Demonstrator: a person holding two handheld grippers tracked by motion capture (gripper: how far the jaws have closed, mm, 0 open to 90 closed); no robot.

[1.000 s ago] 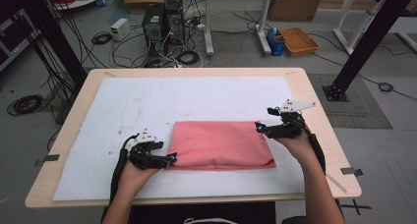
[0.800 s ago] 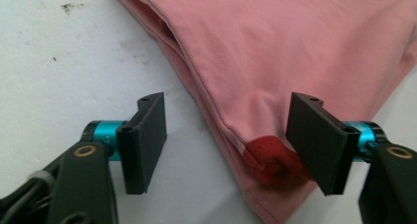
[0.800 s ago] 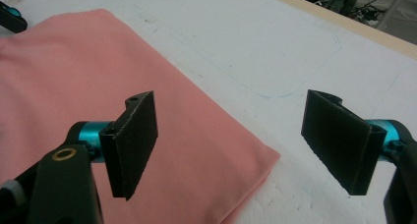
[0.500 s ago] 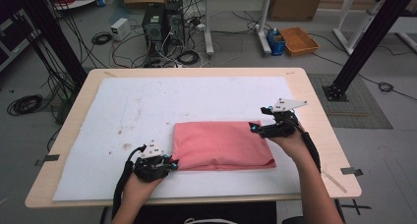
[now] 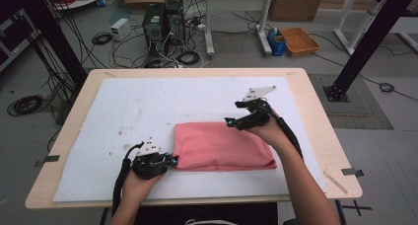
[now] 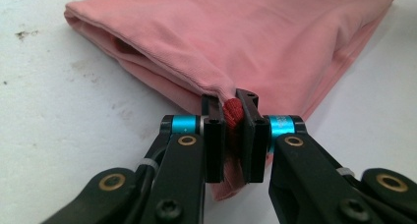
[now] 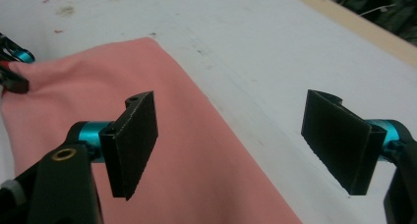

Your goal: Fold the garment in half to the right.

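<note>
A folded pink cloth lies on the white mat, right of the middle. My left gripper is shut on the cloth's near left corner, and the left gripper view has that bunched corner pinched between the two jaws. My right gripper hovers open over the cloth's far edge, jaws spread wide. In the right gripper view one jaw hangs over the pink cloth and the other over bare mat, with the left gripper at the far left.
The mat covers most of a wooden table. Left and far parts of the mat are bare, with a few brown stains. On the floor beyond the table are computer towers, cables and an orange bin.
The right gripper has lifted and moved left along the cloth's far edge. The left hand has slid slightly nearer the front edge, still holding the corner. The cloth's left edge has shifted with it.
</note>
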